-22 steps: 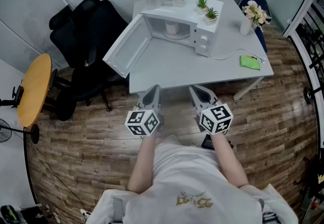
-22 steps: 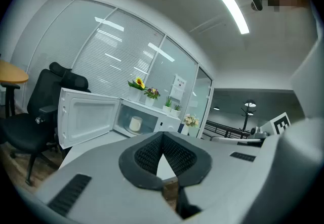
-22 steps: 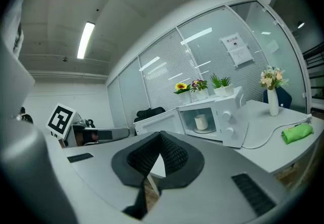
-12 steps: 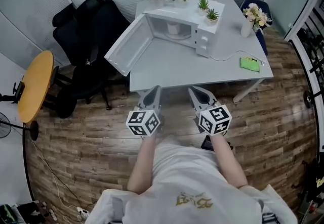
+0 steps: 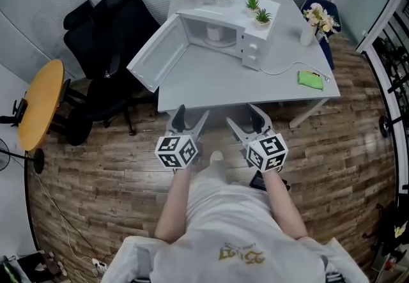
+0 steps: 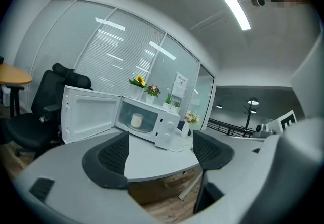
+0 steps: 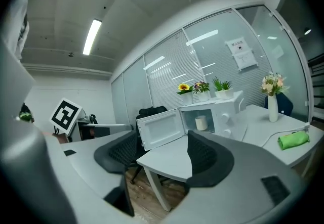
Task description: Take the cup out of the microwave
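Head view: A person is standing at the near edge of the table (image 5: 230, 87), holding the left tool (image 5: 190, 121) and the right tool (image 5: 248, 123) side by side over the floor, just short of the table. Both are standing spread, with nothing between the jaws. The microwave (image 5: 220, 15) is sitting at the far side of the table, its door (image 5: 153, 61) swinging wide to the left. The cup (image 5: 214, 32) is standing inside the cavity. A green cloth (image 5: 311, 79) is lying at the right of the table and a vase (image 5: 308, 32) is standing far right. A black chair (image 5: 108, 39) is sitting left of the table.

Left tool view: The jaws are gaping wide, framing only bare table. The cup (image 6: 135, 120) is showing upright in the open microwave, well beyond the jaws.

Right tool view: The jaws are likewise spread and empty. The cup (image 7: 201, 123) is sitting in the cavity, far from the tool, with the door hanging open to its left.
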A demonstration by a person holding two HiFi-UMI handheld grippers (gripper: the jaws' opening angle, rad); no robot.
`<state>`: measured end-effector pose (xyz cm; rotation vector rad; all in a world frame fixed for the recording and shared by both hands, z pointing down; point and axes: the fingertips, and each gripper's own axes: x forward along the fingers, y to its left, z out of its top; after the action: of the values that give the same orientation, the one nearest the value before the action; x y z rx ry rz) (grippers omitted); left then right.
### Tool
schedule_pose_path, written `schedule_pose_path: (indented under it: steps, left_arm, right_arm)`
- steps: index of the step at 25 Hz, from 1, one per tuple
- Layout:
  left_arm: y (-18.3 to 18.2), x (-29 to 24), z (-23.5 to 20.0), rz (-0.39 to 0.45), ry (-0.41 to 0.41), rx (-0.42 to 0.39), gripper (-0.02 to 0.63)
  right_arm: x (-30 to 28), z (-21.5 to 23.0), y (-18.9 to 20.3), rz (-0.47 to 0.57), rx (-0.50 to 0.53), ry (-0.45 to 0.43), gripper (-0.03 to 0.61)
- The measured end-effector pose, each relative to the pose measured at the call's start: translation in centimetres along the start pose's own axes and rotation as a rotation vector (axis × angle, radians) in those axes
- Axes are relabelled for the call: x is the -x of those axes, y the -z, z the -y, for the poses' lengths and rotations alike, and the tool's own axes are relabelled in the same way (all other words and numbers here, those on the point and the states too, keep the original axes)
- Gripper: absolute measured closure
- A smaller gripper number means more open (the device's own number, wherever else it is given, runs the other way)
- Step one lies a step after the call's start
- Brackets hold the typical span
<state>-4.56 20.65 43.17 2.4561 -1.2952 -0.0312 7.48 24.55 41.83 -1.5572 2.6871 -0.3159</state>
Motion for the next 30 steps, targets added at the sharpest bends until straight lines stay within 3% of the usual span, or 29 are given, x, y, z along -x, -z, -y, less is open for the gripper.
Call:
schedule_pose_path:
  steps: [10,21,30]
  left_arm:
    - [0.3,-3.6,-3.1,-0.003,-0.034,0.051,0.229]
    - [-1.6,-14.4,-10.4,-0.018,-0.045,0.103,0.241]
    - [-2.4,-21.2,-16.5,-0.090,-0.037,0.131,0.244]
  right_arm:
    - [-4.2,2.5,1.0,-0.053,-0.004,-0.020,0.273]
    - [-15.0,9.3,1.1,-0.109,-0.035,-0.015,0.278]
    - [-23.0,13.3,1.6,-0.152,-0.069,0.029,0.284]
